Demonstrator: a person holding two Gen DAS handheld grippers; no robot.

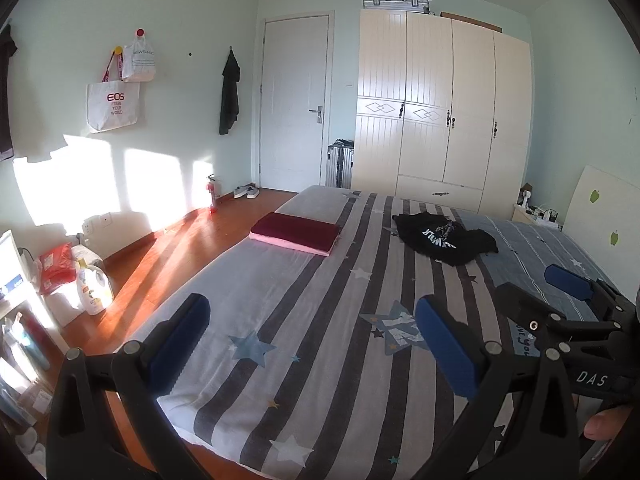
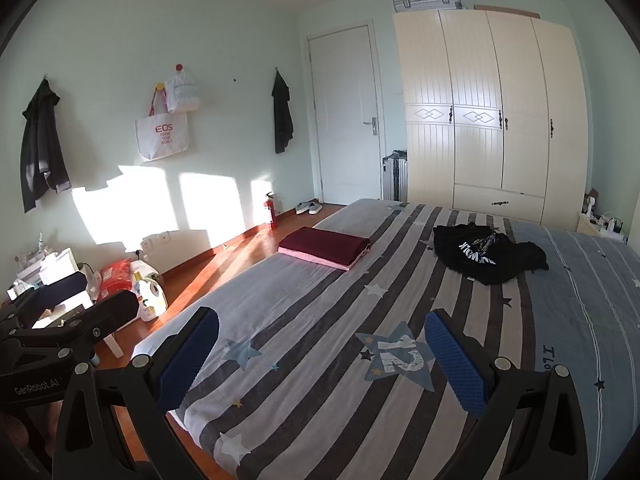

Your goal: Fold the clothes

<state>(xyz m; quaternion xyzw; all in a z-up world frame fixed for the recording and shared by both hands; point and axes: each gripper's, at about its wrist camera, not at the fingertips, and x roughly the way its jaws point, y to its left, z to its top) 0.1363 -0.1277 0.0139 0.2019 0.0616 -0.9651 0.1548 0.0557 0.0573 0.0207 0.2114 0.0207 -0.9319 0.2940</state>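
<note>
A: So, both grippers, left and right, gape wide, holding nothing?
B: Yes. Black shirt lies crumpled far up the bed, ahead-right, long axis crosswise. Right one looks nearer. Folded stack sits left.

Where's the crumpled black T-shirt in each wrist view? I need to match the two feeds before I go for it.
Left wrist: black T-shirt lies right of centre on the bed, beyond the open left gripper.
Right wrist: black T-shirt lies right of centre, beyond the open right gripper.
Shared landmark: the folded maroon stack sits to its left in both.
</note>
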